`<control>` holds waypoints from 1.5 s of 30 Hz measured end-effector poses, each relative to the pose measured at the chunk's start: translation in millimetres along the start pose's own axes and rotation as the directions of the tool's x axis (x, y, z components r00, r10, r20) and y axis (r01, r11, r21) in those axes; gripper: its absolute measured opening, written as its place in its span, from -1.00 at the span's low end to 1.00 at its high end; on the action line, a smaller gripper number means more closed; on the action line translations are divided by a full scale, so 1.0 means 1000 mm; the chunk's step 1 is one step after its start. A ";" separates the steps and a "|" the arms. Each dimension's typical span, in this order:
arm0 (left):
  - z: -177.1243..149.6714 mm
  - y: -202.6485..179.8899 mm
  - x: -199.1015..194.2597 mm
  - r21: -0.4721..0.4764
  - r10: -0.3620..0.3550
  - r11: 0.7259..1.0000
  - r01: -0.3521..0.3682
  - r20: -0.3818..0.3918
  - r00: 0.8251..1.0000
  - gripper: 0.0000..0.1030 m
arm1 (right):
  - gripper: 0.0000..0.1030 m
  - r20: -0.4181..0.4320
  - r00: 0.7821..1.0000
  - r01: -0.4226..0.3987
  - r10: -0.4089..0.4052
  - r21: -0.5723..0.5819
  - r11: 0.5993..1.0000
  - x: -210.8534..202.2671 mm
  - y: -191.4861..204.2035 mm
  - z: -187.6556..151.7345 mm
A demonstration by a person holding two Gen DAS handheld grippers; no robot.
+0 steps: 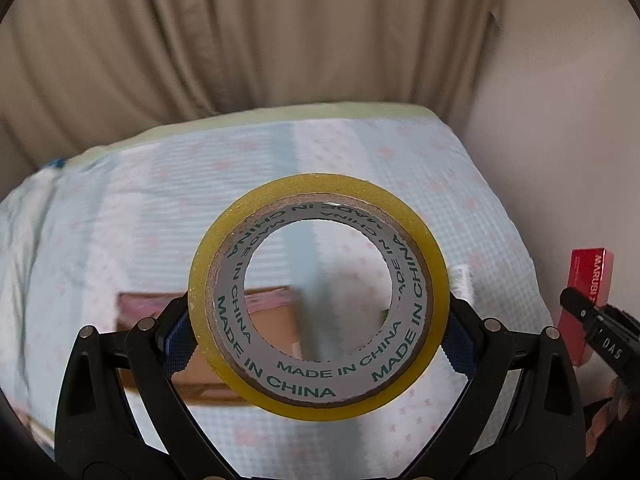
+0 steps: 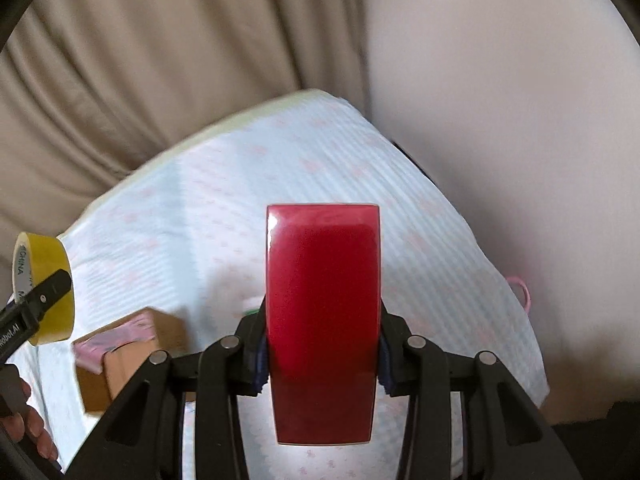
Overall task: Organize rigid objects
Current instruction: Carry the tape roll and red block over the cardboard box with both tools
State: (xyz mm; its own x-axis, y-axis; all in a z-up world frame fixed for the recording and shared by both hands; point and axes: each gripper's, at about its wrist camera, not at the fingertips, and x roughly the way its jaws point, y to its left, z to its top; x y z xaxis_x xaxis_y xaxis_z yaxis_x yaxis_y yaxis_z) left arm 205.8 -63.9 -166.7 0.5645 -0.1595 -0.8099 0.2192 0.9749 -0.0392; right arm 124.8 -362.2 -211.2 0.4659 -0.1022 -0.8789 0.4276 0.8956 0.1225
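Left wrist view: left gripper [image 1: 318, 336] clamps a tape roll [image 1: 318, 296] by its outer rim, held above the bed [image 1: 120, 200]. Right gripper [image 2: 322, 354] grasps a red box [image 2: 322, 320], also aloft. Below, near the bed's near edge, sits an open cardboard box [image 2: 132, 356]. Step: carrying both items. Next likely: lower each into the cardboard box, release over its opening.

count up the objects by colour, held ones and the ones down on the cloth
yellow: 1, the tape roll in the left gripper
red: 1, the red box in the right gripper
brown: 1, the cardboard box on the cloth
white: 1, a small item, too blurred to name
total: 4
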 end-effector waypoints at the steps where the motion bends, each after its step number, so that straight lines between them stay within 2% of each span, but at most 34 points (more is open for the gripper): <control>1: -0.003 0.011 -0.009 -0.019 0.013 1.000 -0.013 0.008 1.000 0.88 | -0.26 0.007 1.000 -0.017 0.017 -0.020 1.000 -0.007 0.007 0.000; 6: -0.022 0.073 -0.046 -0.094 0.085 0.992 -0.082 0.022 0.996 0.88 | -0.26 0.011 0.992 -0.126 0.129 -0.126 0.984 -0.035 0.063 -0.004; 12: -0.046 0.141 -0.049 -0.110 0.114 0.987 -0.116 -0.023 0.993 0.88 | -0.26 -0.037 0.973 -0.232 0.229 -0.203 0.951 -0.042 0.135 -0.026; 17: -0.060 0.189 -0.027 -0.078 0.086 0.993 -0.093 -0.082 0.993 0.88 | -0.26 -0.093 0.964 -0.263 0.249 -0.207 0.942 -0.024 0.201 -0.045; 21: -0.063 0.221 0.011 -0.041 0.054 0.997 -0.060 -0.133 0.990 0.88 | -0.26 -0.143 0.961 -0.261 0.236 -0.186 0.947 0.002 0.241 -0.061; 25: -0.071 0.240 0.052 0.001 0.031 1.000 -0.031 -0.203 0.979 0.88 | -0.26 -0.194 0.958 -0.240 0.210 -0.147 0.960 0.034 0.273 -0.075; 32: -0.086 0.248 0.133 0.082 0.005 0.996 0.023 -0.331 0.944 0.88 | -0.26 -0.306 0.938 -0.204 0.164 -0.104 0.973 0.102 0.304 -0.094; 35: -0.094 0.239 0.165 0.131 0.012 0.991 0.041 -0.378 0.926 0.88 | -0.26 -0.381 0.914 -0.190 0.138 -0.102 0.976 0.142 0.310 -0.102; 38: -0.108 0.229 0.204 0.180 0.023 0.982 0.064 -0.445 0.895 0.88 | -0.26 -0.436 0.892 -0.192 0.120 -0.124 0.974 0.176 0.313 -0.112; 42: -0.125 0.217 0.237 0.225 0.032 0.970 0.096 -0.504 0.863 0.88 | -0.26 -0.495 0.864 -0.190 0.090 -0.155 0.969 0.218 0.311 -0.126; 45: -0.133 0.211 0.252 0.249 0.036 0.962 0.113 -0.525 0.850 0.88 | -0.26 -0.530 0.843 -0.193 0.091 -0.140 0.971 0.239 0.306 -0.133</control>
State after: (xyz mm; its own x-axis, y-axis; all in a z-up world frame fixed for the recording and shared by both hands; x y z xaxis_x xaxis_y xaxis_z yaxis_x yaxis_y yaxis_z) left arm 288.6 122.3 -456.3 0.0699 -0.0190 -0.9974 0.4729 0.8810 0.0163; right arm 264.0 -55.4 -445.2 0.0212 0.2250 -0.9741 0.2167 0.9501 0.2242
